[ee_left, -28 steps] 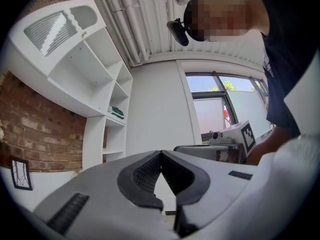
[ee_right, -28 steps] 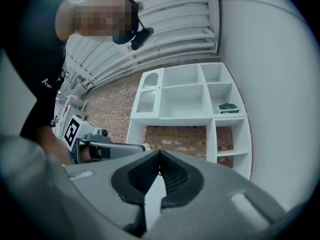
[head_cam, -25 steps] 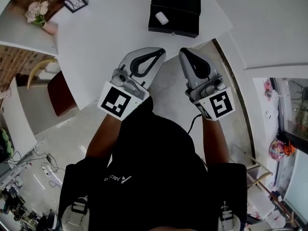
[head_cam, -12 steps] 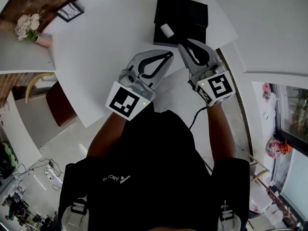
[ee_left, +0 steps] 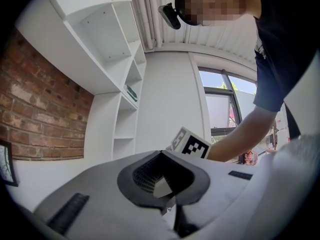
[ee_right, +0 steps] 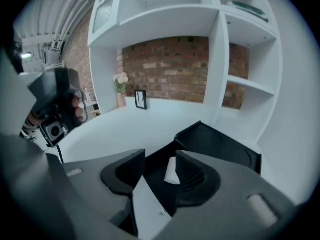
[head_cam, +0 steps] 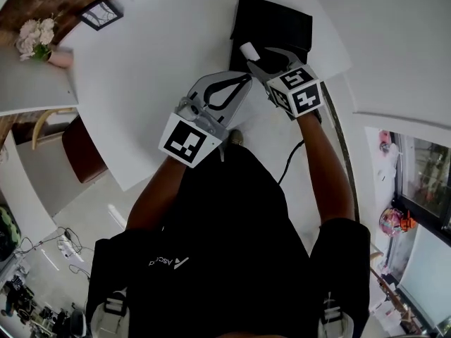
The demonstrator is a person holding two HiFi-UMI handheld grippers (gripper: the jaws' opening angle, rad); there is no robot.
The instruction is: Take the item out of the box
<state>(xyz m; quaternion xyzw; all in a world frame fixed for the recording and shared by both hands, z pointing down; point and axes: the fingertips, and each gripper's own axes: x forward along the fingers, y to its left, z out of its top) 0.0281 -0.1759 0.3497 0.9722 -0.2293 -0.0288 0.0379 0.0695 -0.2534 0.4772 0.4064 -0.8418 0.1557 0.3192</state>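
- The right claw [head_cam: 258,60] has moved forward from the near edge of the white table [head_cam: 155,55]. It is now over the black box [head_cam: 282,21].
- The left claw [head_cam: 242,83] has moved forward only a little and is a bit nearer to the box than before.
- The jaws of the right claw are opening.
- In the right gripper view, the small white item [ee_right: 171,171] shows in the gap between the two jaws. The jaws do not squeeze it.
- The white item [head_cam: 249,51] lies inside the box, in the part nearest the person.
- The box [ee_right: 220,143] is open, and its lid leans back behind it.
- The left claw [ee_left: 161,156] is closed, with its two jaws pressed together and nothing between them.
- It hangs over the table, just beside the right claw, on the near side of the box.
- At the far left of the table stands a small picture frame [head_cam: 103,13].
- Pink flowers [head_cam: 33,36] sit on a white ledge nearby.
- A brown chair [head_cam: 79,146] stands by the left side of the table.
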